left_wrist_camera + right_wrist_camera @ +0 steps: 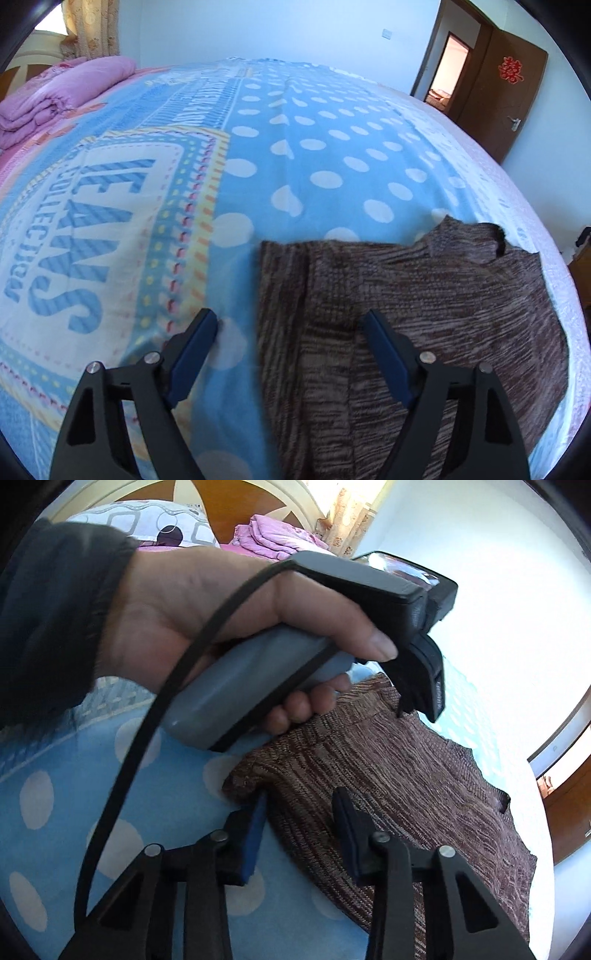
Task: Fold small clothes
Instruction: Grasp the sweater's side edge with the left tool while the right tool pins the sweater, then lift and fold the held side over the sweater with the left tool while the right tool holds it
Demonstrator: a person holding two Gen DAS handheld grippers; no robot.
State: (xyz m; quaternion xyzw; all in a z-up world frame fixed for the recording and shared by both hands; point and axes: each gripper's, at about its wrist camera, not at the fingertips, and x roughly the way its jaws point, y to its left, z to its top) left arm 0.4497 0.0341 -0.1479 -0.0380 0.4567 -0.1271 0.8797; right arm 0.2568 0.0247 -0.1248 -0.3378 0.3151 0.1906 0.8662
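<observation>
In the left wrist view, the left gripper (291,325) fills the bottom of the frame, its jaws standing wide apart. The left blue pad sits over the bedsheet (295,155), the right one over the brown knitted garment (424,295), and the garment's left edge runs up between them; neither pad presses on the cloth. The garment lies flat in the lower right of the frame, its far edge ragged, with a dark notch at the upper right. Beyond it the blue sheet with pale dots spreads up the middle, and a panel with large blue lettering lies at the left. A folded pink quilt (59,92) rests at the upper left, and a brown door (509,92) with a red paper ornament stands open at the upper right.

In the right wrist view, the right gripper (301,799) sits at the bottom centre, jaws partly apart, straddling the near folded edge of the garment (388,775): the left pad is at the fold, the right pad on top of the knit. Whether the pads pinch the cloth cannot be told. Just above, a hand (207,605) in a dark sleeve grips the grey handle of the other gripper, whose black front hangs over the garment's far part. A pillow (140,520) and headboard lie at the top.
</observation>
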